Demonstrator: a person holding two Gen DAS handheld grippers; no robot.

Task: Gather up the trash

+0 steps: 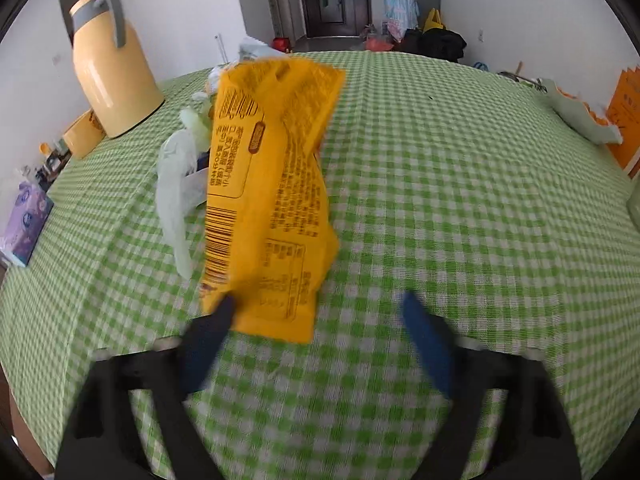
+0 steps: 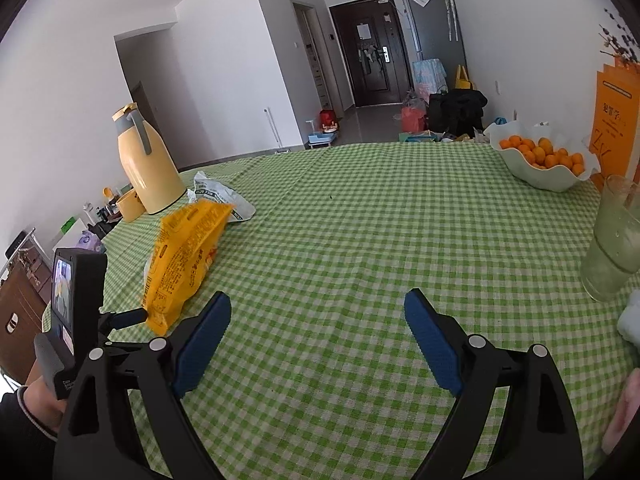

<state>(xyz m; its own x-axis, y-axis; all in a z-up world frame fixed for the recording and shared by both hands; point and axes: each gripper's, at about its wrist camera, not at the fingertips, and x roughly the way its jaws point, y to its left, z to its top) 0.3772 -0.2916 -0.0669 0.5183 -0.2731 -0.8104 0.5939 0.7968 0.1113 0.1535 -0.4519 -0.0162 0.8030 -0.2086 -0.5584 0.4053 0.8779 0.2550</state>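
A yellow snack wrapper (image 1: 264, 184) lies lengthwise on the green checked tablecloth (image 1: 440, 220), on top of a pale crumpled plastic bag (image 1: 174, 188). My left gripper (image 1: 318, 303) is right at the wrapper's near end. Its jaws stand apart: the left finger (image 1: 212, 336) touches the wrapper's near corner and the right finger is clear of it. In the right wrist view the wrapper (image 2: 184, 256) sits at the left, with one left-gripper finger (image 2: 128, 317) at its near end. A white wrapper (image 2: 224, 196) lies behind it. My right gripper (image 2: 318, 298) hovers open over bare cloth.
A yellow thermos jug (image 2: 148, 160) and a yellow cup (image 2: 130, 204) stand at the table's left edge. At the right are a bowl of oranges (image 2: 544, 160), a drinking glass (image 2: 612, 240) and an orange book (image 2: 612, 120). A purple tissue pack (image 1: 26, 220) lies far left.
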